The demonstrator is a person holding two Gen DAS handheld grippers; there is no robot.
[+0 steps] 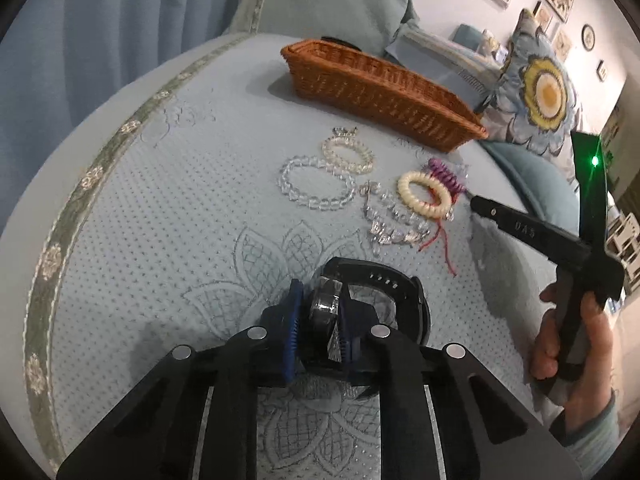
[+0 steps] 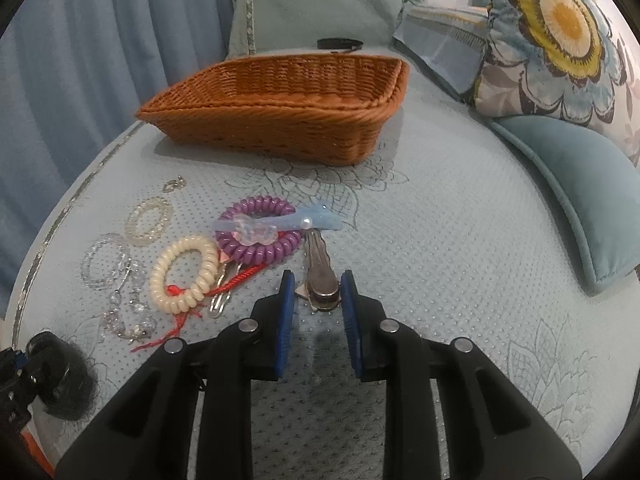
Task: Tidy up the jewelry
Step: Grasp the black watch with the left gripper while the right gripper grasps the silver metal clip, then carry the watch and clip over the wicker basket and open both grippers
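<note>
My left gripper is shut on a black wristwatch, its case between the blue pads, low over the bed cover. My right gripper is open, its pads either side of the near end of a metal hair clip lying on the cover; it also shows in the left wrist view. Beyond lie a purple coil hair tie with a blue hairpin across it, a cream coil tie, clear bead bracelets and a red cord. A wicker basket stands behind, empty.
The bed cover is pale blue with embroidered flowers. A teal cushion and a floral pillow lie to the right. Blue curtains hang at left. A dark band lies behind the basket.
</note>
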